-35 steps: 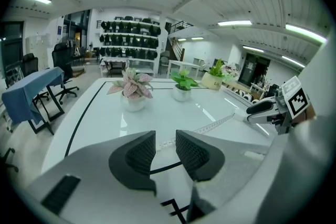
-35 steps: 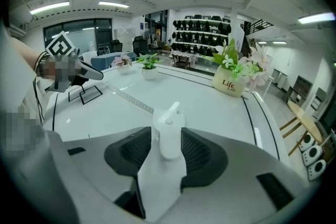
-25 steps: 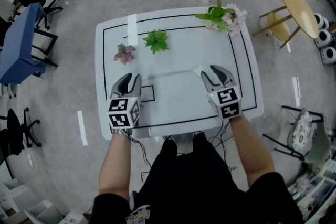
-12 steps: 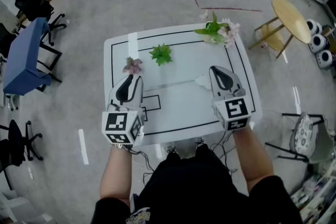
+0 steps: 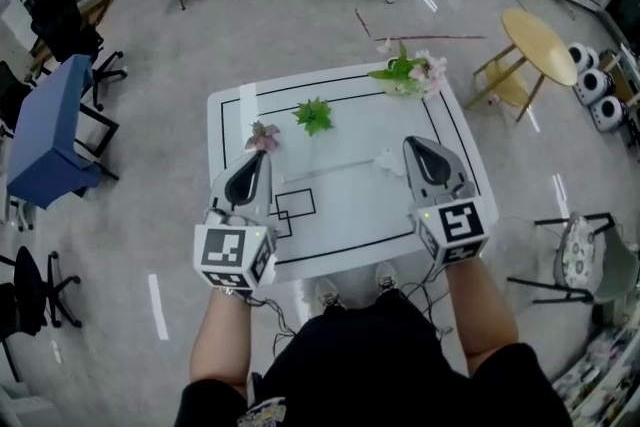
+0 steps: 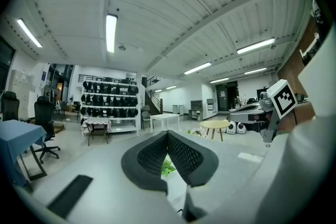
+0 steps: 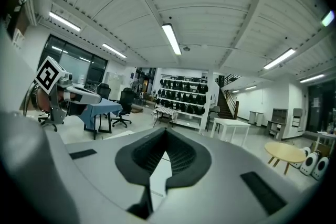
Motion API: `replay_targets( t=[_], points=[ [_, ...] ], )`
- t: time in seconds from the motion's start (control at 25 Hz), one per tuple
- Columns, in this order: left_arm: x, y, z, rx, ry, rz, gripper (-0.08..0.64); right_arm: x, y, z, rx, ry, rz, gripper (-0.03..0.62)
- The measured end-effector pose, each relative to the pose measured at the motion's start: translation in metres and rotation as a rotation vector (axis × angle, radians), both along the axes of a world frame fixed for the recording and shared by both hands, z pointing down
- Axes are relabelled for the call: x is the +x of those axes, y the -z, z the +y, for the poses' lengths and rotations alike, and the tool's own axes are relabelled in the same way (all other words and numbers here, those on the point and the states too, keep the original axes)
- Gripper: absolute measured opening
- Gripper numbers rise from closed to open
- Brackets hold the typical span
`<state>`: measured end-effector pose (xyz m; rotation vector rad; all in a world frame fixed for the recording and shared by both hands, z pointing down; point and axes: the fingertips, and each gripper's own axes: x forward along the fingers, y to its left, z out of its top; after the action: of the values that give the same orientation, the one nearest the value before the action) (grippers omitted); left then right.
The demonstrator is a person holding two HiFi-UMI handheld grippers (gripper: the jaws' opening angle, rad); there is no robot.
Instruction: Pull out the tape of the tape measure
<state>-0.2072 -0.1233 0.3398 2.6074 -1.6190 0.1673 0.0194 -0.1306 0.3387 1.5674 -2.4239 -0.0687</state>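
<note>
over one table [image 5: 340, 215], two closed grippers [image 5: 260, 157] [image 5: 412, 147]; on it, three plants [image 5: 314, 115] [image 5: 263, 135] [image 5: 405, 75].

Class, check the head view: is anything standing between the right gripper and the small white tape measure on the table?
Nothing visible does. The small white tape measure lies on the white table just left of the shut, empty right gripper, with only bare tabletop between them. The small green plant stands farther back.
</note>
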Motion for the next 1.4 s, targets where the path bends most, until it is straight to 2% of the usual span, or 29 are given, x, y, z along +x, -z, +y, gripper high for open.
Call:
replay_targets(
  t=[0.24,0.52,1.08,1.4],
  points=[
    [-0.005,0.01,0.021,-0.001,0.018,0.021,0.003,0.005,0.004,0.015,0.025,0.019,-0.034,-0.003],
    [0.008,0.012,0.045,0.015,0.06,0.014,0.003,0.02,0.002,0.029,-0.001,0.055,-0.081,-0.005],
    [0.097,-0.01,0.122,-0.066,0.152,0.052,0.003,0.089,-0.013,0.082,-0.069,0.17,-0.136,-0.005],
    [0.134,-0.014,0.161,-0.084,0.189,0.036,0.003,0.116,-0.02,0.112,-0.085,0.221,-0.157,-0.005]
  ],
)
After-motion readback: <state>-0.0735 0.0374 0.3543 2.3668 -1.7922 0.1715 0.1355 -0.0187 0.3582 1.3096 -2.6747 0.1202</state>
